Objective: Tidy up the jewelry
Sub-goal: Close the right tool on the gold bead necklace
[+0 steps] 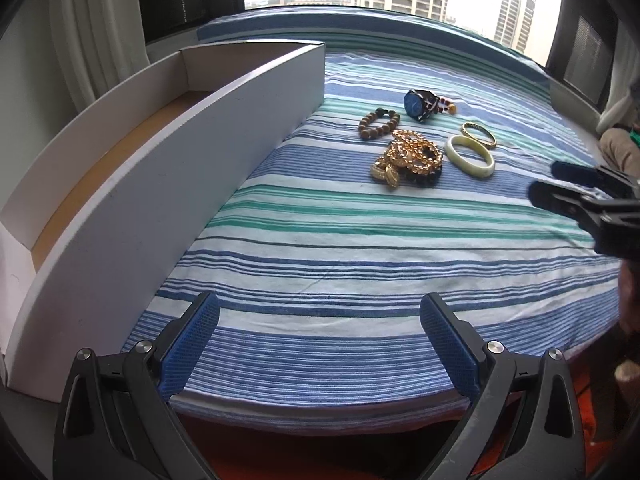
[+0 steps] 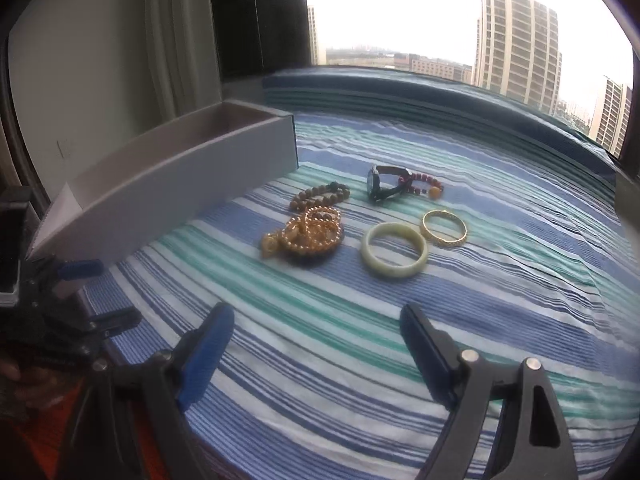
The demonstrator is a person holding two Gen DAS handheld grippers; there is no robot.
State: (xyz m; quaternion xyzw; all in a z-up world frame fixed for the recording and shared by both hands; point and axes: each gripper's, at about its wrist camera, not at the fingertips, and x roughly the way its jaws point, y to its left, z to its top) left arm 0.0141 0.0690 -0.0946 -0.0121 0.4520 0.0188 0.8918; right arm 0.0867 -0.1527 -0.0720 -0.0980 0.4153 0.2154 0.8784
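Surface: blue, green and white striped cloth [image 1: 340, 248] over a raised platform below a window; near edge falls away just under both tools, far edge meets the sill. A broad bare band of cloth lies between the tool tips and the jewelry ahead.

Container: long white cardboard box [image 1: 168, 184], open-topped, brown floor, nothing visible inside; stands left of the left tool and runs forward along the cloth's left side. Its tall near wall bounds movement to the left.

Left tool [image 1: 318, 340]: blue-padded fingers spread wide, released, holding nothing, above the cloth's near edge.

Right tool [image 2: 318, 344]: fingers spread wide, released, holding nothing, above bare cloth; the jewelry lies straight ahead.

Jewelry, ahead of both tools, clustered, all on the cloth outside the box:
- heap of gold chains and dark beads [image 2: 308, 234], nearest the box;
- pale green stone bangle [image 2: 394, 250], right of the heap;
- dark wristwatch with blue face [image 1: 416, 105], furthest back;
- thin gold bangle [image 2: 444, 227], touching the stone bangle's far right side;
- brown wooden bead bracelet [image 1: 379, 119], behind the heap;
- red bead bracelet [image 2: 426, 185], against the watch.
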